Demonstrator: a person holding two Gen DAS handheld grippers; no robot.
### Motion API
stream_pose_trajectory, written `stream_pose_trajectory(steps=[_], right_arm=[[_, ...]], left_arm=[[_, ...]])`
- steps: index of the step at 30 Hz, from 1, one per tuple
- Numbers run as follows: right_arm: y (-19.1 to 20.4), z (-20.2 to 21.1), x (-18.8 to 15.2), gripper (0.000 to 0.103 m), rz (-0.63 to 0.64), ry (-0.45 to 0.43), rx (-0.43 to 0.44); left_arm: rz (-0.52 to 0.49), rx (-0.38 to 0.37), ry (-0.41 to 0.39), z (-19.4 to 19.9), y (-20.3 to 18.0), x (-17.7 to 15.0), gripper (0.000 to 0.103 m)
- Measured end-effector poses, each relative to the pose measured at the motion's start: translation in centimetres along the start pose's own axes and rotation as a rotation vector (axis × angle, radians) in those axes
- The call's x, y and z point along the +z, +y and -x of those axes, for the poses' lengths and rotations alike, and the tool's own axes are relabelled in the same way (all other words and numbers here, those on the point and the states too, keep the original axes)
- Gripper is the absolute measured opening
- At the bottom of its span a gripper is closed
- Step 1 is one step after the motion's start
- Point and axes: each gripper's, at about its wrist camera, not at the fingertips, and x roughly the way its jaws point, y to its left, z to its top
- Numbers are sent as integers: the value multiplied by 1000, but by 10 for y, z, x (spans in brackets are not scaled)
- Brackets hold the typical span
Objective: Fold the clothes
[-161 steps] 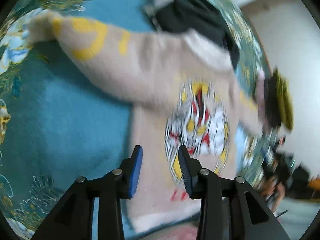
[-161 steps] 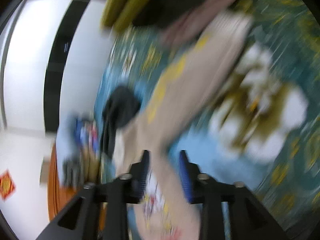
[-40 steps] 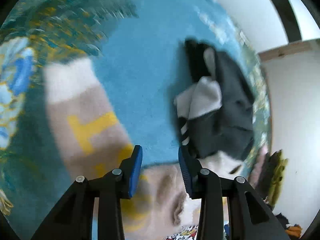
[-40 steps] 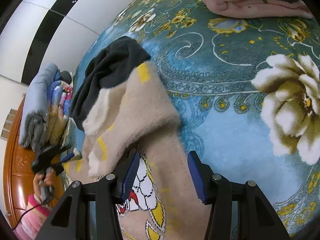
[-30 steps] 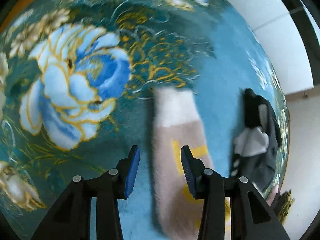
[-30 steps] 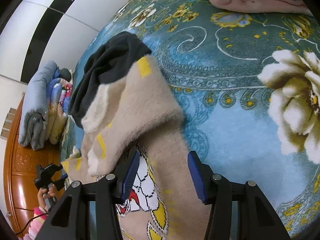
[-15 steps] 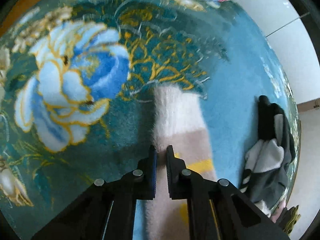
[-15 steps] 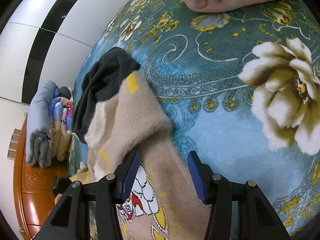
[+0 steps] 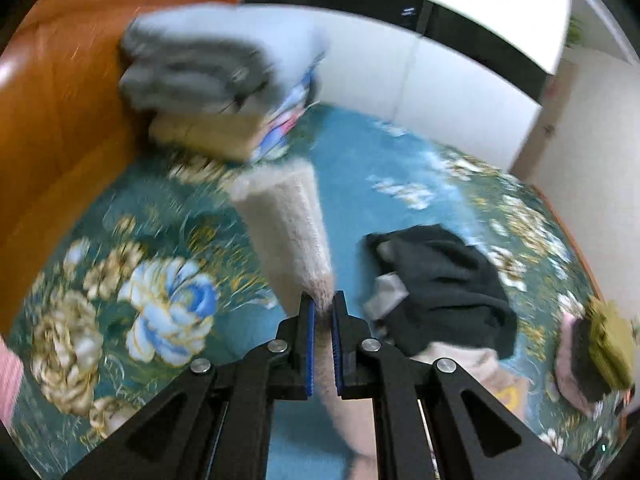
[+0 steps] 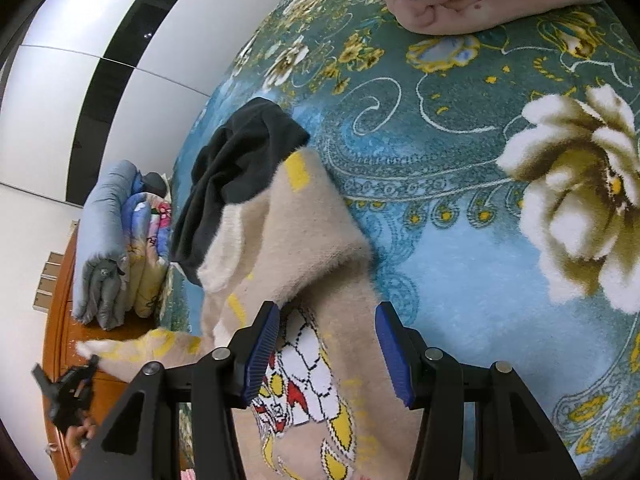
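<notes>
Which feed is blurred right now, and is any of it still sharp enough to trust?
Left wrist view: motion blur smears the bedding stack and floral blanket; only the left hand-held gripper and the pinched beige sleeve read clearly. Right wrist view: sharp throughout, with fisheye bending at the edges.

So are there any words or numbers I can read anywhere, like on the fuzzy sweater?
None can be read.
The beige sweater has yellow marks that may be letters, folded and cut off, so unreadable.
Its front shows a picture, not words.
The floral blanket carries only patterns.
</notes>
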Motion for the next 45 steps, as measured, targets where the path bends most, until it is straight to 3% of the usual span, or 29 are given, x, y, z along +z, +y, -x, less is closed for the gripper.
stream_pose_trajectory(steps=[7,11,14,19,23,29,34,39,42,45], right_arm=[[-4,13,1,54,-6,-18,42],[-14,20,4,54,-39,-39,57],[-23,23,8,54,-78,-48,66],[-32,23,12,54,-114,-53,75],[-34,19,15,54,-121,-40,72],[-36,10,17,54,-118,-19,58],[-37,8,17,54,-114,-13,34],[-35,8,14,54,-98,-12,8],[-32,10,13,54,-85,-19,-1],[-23,6,13,54,-67,-7,31]], left_arm=[[-357,-115,-18,24,-132,-34,7],[-487,-174,71,2,-202,-73,7],[-555,-197,144,-25,-243,-104,7],[-630,-166,266,-74,-289,-149,7],[-694,-145,312,-94,-312,-177,7],[-752,-149,390,-113,-321,-206,8],[-708,-191,459,-116,-314,-201,10],[-676,-319,534,-99,-299,-187,29],[-663,-328,473,-85,-276,-168,37],[-556,-251,482,-97,-232,-152,41]])
